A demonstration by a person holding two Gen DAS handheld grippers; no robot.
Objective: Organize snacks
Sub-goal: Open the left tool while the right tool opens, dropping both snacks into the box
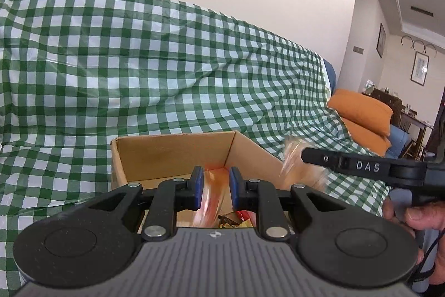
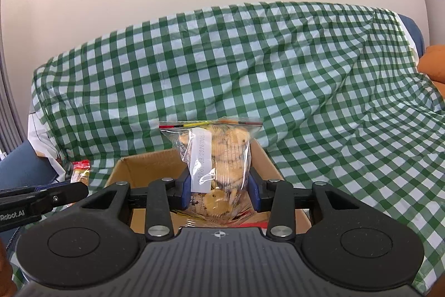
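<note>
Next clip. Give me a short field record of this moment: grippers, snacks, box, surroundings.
left gripper: nearly shut, blurred small packet between its pads, over the cardboard box
right gripper: cookie bag upright between its pads; grip unclear
cardboard box: open, some snacks inside
surface: green checked cloth

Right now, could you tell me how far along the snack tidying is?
Done: wrappers lie in the cardboard box. In hand: the cookie bag stands between the pads of the right gripper over it; a small packet sits between the pads of the left gripper. Left: both going in.
</note>
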